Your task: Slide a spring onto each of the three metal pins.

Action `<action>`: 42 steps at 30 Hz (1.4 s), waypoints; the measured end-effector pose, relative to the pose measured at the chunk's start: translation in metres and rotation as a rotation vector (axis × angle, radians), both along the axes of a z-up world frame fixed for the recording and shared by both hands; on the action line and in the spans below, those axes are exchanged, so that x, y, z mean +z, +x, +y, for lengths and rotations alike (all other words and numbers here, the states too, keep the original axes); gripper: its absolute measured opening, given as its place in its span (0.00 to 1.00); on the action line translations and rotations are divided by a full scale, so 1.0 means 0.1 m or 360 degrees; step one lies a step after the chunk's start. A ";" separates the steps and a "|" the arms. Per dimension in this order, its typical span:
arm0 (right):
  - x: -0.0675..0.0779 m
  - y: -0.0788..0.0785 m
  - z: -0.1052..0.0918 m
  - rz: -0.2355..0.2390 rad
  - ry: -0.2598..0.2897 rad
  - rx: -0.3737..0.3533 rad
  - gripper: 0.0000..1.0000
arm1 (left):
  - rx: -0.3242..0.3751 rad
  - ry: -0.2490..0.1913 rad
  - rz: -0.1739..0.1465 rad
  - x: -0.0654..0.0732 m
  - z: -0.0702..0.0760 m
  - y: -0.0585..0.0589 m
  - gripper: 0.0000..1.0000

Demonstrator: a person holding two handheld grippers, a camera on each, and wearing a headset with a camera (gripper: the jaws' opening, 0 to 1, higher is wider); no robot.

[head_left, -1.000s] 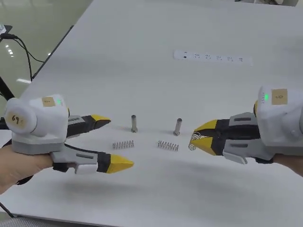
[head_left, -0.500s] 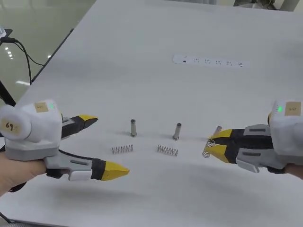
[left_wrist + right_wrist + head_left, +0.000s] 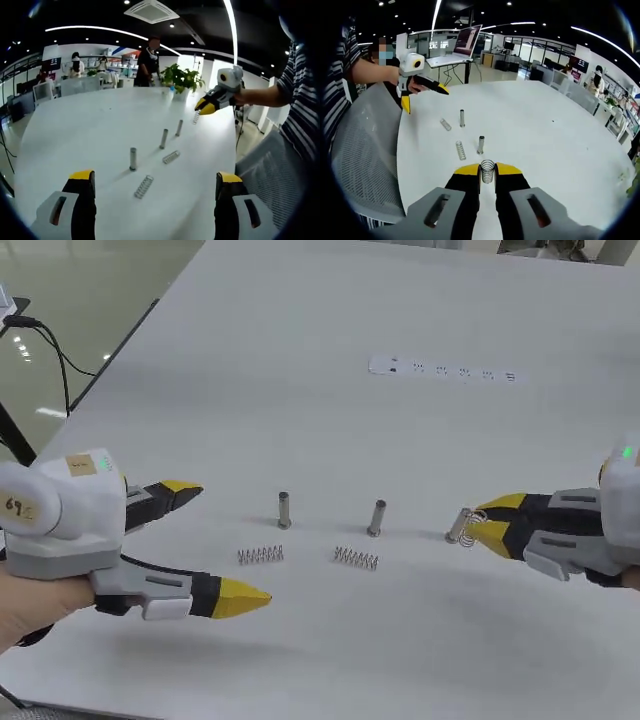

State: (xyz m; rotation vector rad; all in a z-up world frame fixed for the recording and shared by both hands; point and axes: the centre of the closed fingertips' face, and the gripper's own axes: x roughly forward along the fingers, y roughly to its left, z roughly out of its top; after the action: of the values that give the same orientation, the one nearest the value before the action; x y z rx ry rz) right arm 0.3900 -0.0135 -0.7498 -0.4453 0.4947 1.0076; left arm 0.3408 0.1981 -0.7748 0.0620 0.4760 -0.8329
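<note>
The right tool (image 3: 487,523) is pinching a small spring (image 3: 487,171) between its yellow tips, the coil standing on end where the jaws press in on it. It holds that spring low over the white worktop (image 3: 300,390), right up against the rightmost metal pin (image 3: 456,529) (whether coil and pin actually touch I cannot tell from here). The other two pins stand upright in a row to the left of it, the middle pin (image 3: 377,517) and the leftmost pin (image 3: 284,509), both bare. On the person's side of that row two more springs lie flat on the worktop: the right-hand loose spring (image 3: 356,559) just in front of the middle pin and the left-hand loose spring (image 3: 260,556) just in front of the leftmost pin. The left tool (image 3: 212,542) hovers off to the left of the row with its jaws spread wide, well apart from the nearest loose spring. A white power strip (image 3: 440,368) lies farther back on the worktop.
</note>
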 end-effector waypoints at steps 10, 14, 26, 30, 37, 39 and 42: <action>0.09 0.32 -0.09 -0.0033 0.0054 -0.0155 0.08 | 0.0001 -0.0002 -0.0003 0.00 0.00 -0.01 0.98; 0.06 0.41 -0.11 -0.0003 0.0079 -0.0203 0.08 | 0.0002 0.0001 0.0003 -0.02 0.01 -0.01 0.98; 0.02 0.46 -0.09 0.0058 0.0142 -0.0272 0.08 | 0.0012 -0.0006 -0.0003 -0.01 0.01 -0.01 0.98; 0.00 0.47 -0.08 0.0062 0.0137 -0.0272 0.08 | 0.0014 -0.0009 -0.0005 -0.01 0.01 0.00 0.98; -0.10 0.45 -0.08 0.0090 0.0120 -0.0281 0.08 | 0.0016 0.0001 0.0001 -0.03 0.02 0.00 0.98; -0.14 0.45 -0.08 0.0103 0.0121 -0.0285 0.08 | 0.0018 0.0002 0.0003 -0.03 0.02 -0.01 0.98; -0.19 0.44 -0.07 0.0113 0.0111 -0.0287 0.08 | 0.0021 -0.0002 0.0005 -0.03 0.03 -0.01 0.98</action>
State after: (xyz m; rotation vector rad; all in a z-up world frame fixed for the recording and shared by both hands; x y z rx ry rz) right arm 0.4344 -0.0204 -0.7693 -0.2979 0.5518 0.8659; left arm 0.3398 0.2007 -0.7777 0.0561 0.4786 -0.8203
